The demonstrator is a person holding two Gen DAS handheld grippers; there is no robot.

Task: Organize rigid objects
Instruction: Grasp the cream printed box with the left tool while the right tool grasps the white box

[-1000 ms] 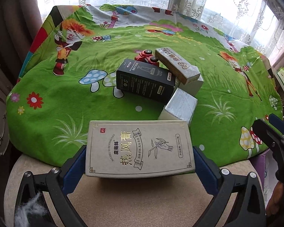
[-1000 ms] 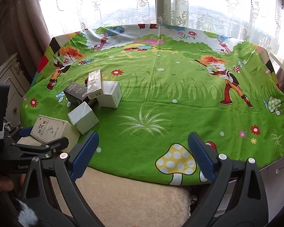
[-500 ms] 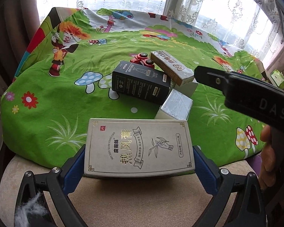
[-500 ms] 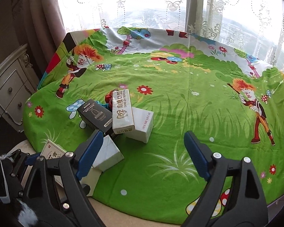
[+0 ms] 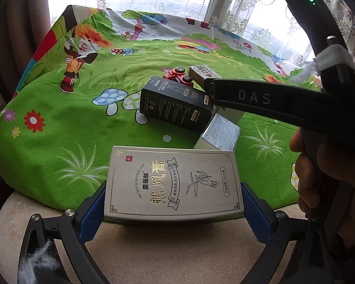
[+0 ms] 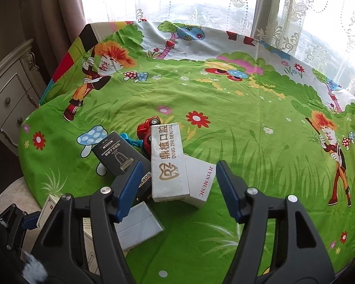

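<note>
While the grey ointment box (image 5: 174, 183) is pinched by the left gripper (image 5: 174, 203) over the bed's near edge, the dental box (image 6: 169, 163), topmost in the pile nearby, is straddled untouched by the right gripper (image 6: 177, 189), whose jaws have just been closing; a squarer closing is called for next.

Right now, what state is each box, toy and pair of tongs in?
Left tongs: shut on beige box.
Right tongs: open, jaws just closing, straddling dental box.
Dental box: resting atop white box.
Black box: tilted.
Silver box: lying flat.
Toy car: partly hidden.
</note>
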